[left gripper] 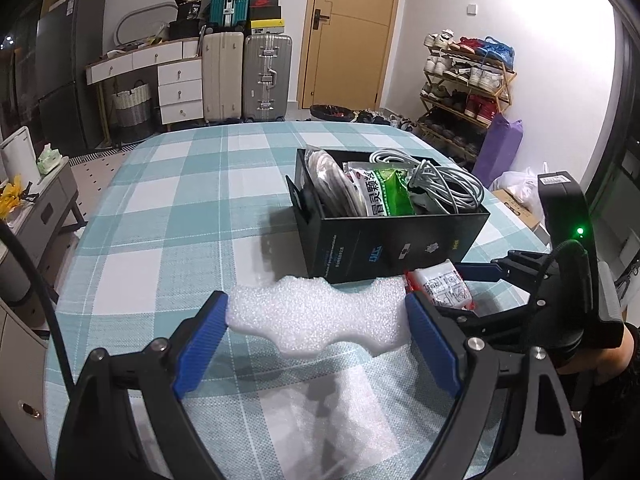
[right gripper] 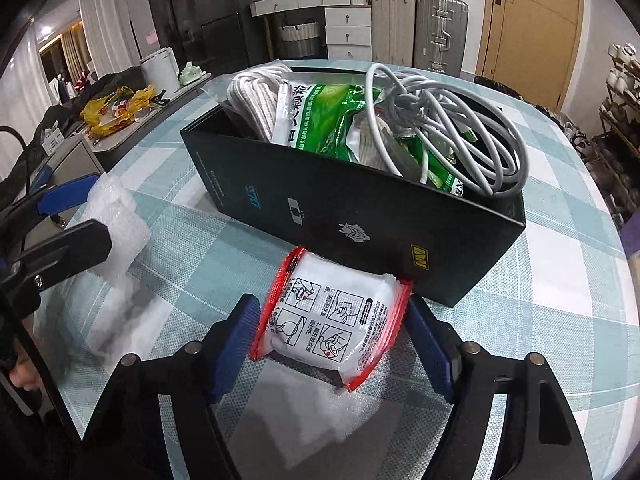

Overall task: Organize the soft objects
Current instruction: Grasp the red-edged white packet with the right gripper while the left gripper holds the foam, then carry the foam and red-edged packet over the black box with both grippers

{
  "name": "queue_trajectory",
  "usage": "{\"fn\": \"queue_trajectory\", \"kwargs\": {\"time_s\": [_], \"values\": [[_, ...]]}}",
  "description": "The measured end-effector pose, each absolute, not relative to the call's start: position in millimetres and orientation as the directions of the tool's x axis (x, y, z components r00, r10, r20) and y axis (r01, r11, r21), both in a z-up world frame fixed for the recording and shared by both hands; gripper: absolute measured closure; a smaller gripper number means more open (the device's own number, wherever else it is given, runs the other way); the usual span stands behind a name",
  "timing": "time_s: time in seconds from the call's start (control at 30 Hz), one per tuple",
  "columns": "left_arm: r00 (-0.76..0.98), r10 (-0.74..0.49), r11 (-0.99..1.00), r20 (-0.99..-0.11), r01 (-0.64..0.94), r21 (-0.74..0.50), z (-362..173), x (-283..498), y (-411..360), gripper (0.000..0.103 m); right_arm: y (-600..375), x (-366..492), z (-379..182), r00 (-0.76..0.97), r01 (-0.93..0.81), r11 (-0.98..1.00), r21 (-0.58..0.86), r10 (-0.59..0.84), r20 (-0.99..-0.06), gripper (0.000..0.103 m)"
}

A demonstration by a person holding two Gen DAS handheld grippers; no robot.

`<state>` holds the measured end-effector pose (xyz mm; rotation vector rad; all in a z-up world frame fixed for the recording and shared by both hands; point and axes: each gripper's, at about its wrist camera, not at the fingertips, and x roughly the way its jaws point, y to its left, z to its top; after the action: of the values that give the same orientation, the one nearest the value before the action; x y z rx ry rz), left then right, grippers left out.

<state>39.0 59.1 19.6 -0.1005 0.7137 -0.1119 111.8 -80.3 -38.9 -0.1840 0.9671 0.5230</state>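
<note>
Now | left gripper (left gripper: 316,332) fingers clamp foam block (left gripper: 320,318) | right gripper (right gripper: 332,332) fingers clamp white packet (right gripper: 332,322)

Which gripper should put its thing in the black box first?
Probably the right gripper. Its red-edged white packet lies right against the black box wall, while the left gripper holds its white foam piece farther back from the box.

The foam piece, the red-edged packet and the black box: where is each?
Foam piece (left gripper: 316,316): left wrist view, its middle.
Red-edged packet (right gripper: 332,320): right wrist view, printed face.
Black box (right gripper: 340,216): right wrist view, front wall.
</note>
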Motion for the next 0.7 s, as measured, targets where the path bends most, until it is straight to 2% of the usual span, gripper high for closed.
{"fn": "queue_trajectory", "kwargs": {"time_s": [0.1,0.17,0.4,0.7], "values": [[0.755,-0.133,0.99,-0.642,0.073,-0.119,22,39,57,0.015,-84,110,-36,0.459,-0.504,0.859,0.089,0.354,-0.815,0.044],[0.758,-0.133,0.99,-0.638,0.076,-0.115,24,39,55,0.015,-87,107,-33,0.464,-0.509,0.856,0.097,0.367,-0.806,0.048],[0.772,-0.126,0.992,-0.623,0.081,-0.1,30,39,51,0.015,-102,93,-13,0.509,-0.53,0.838,0.134,0.44,-0.74,0.048],[0.796,-0.12,0.993,-0.593,0.095,-0.074,44,43,45,0.015,-119,67,19,0.584,-0.572,0.805,0.159,0.536,-0.609,0.048]]}}
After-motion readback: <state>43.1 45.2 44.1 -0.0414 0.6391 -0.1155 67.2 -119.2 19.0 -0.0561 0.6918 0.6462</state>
